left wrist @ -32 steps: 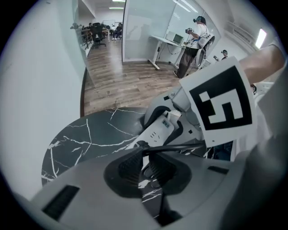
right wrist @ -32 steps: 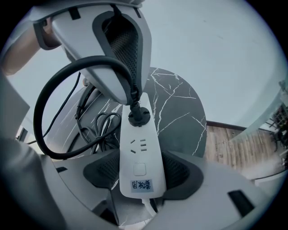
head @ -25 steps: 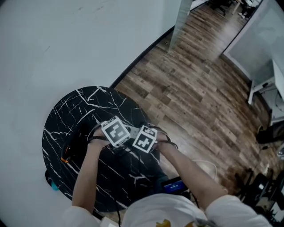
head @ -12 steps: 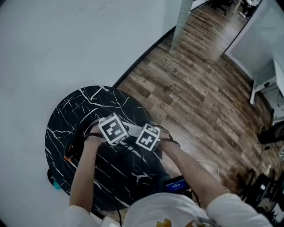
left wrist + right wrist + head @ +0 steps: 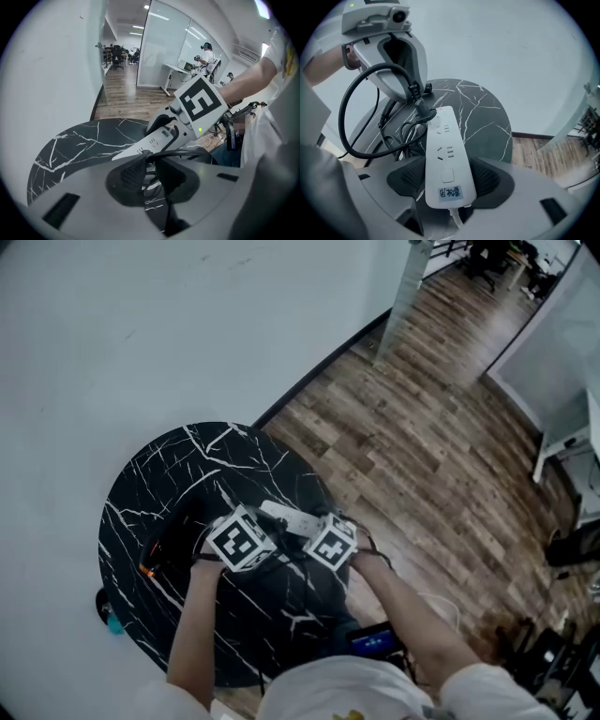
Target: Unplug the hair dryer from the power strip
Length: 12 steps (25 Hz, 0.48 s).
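Observation:
My right gripper is shut on the near end of a white power strip, held above the round black marble table. A black plug sits at the strip's far end by its red light; whether its prongs are seated is hidden. My left gripper is shut on the plug's neck, and its black cord loops away to the left. The left gripper view shows the left gripper with the strip just beyond. The dark hair dryer lies on the table's left side.
The table stands against a white wall, with wood floor to its right. A small blue object lies on the floor by the table's near-left rim. Loose cord is piled on the table under the strip.
The left gripper has lifted and tilted slightly at the strip's far end. The right gripper has kept the strip still. More of the strip shows between the two marker cubes.

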{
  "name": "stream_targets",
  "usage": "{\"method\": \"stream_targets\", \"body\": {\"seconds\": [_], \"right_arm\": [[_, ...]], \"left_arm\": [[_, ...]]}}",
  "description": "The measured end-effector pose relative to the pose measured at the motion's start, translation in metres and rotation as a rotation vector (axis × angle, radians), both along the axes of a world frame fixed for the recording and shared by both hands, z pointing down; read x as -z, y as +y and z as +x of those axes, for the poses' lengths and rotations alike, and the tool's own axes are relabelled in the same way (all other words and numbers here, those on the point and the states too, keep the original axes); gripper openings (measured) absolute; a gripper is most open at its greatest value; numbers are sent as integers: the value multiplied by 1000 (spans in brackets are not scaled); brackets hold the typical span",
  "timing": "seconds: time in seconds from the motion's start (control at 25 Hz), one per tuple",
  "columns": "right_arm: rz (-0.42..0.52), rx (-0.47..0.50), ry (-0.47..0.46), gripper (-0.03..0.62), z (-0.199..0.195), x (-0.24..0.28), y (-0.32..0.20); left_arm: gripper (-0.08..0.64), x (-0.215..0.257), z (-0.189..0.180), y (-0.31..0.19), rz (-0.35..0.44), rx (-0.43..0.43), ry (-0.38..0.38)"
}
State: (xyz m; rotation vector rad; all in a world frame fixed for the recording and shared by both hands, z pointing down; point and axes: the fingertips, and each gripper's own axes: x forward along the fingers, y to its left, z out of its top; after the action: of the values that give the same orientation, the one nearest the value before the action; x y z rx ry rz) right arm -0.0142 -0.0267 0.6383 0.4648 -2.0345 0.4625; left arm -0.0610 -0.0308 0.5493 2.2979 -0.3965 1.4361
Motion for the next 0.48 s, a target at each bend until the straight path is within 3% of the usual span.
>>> {"method": "stream_targets", "body": {"seconds": [0.12,0.28,0.48], "right_arm": [[25,-42,-27,279,2,3,-3],[39,-111,-108,287,-3,15,-8],[56,-149,-115,290,0,24,-9]], "left_arm": [[51,-5,-7,7,1,23,12],[80,-19,-11,19,-84,50,19],[160,-31,-16,24,-166,57,-4]]}}
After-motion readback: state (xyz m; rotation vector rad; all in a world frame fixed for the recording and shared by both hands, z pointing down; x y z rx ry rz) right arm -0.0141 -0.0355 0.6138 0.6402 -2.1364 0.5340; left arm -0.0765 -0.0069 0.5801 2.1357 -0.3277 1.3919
